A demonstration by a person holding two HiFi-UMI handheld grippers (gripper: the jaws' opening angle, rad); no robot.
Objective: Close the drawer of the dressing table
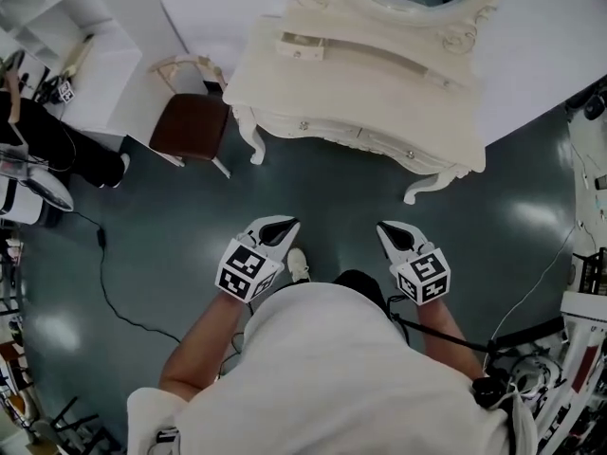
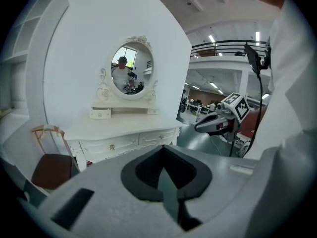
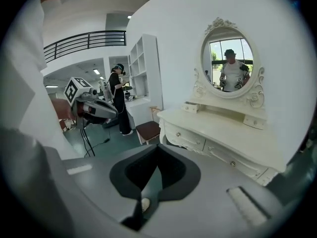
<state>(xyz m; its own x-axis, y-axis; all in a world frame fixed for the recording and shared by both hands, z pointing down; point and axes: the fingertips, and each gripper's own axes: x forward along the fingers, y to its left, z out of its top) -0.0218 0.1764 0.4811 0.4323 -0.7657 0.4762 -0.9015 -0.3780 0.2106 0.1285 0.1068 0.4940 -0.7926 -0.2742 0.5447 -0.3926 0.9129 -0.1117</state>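
Note:
The cream dressing table (image 1: 379,93) stands against the white wall ahead, under its oval mirror (image 2: 130,76). On its top, at the left, a small drawer (image 1: 300,45) sticks out a little from its shelf; it also shows as the small drawer (image 2: 100,113) and the small drawer (image 3: 190,107) in the gripper views. Both grippers hover over the floor, well short of the table. My left gripper (image 1: 287,224) is shut and holds nothing. My right gripper (image 1: 384,227) is beside it, its jaws together and empty.
A stool with a brown seat (image 1: 190,126) stands left of the table. A white shelf unit (image 1: 57,27) and a person in dark clothes (image 1: 38,140) are at the far left. A cable (image 1: 104,282) runs over the dark floor. Equipment (image 1: 583,282) stands at the right.

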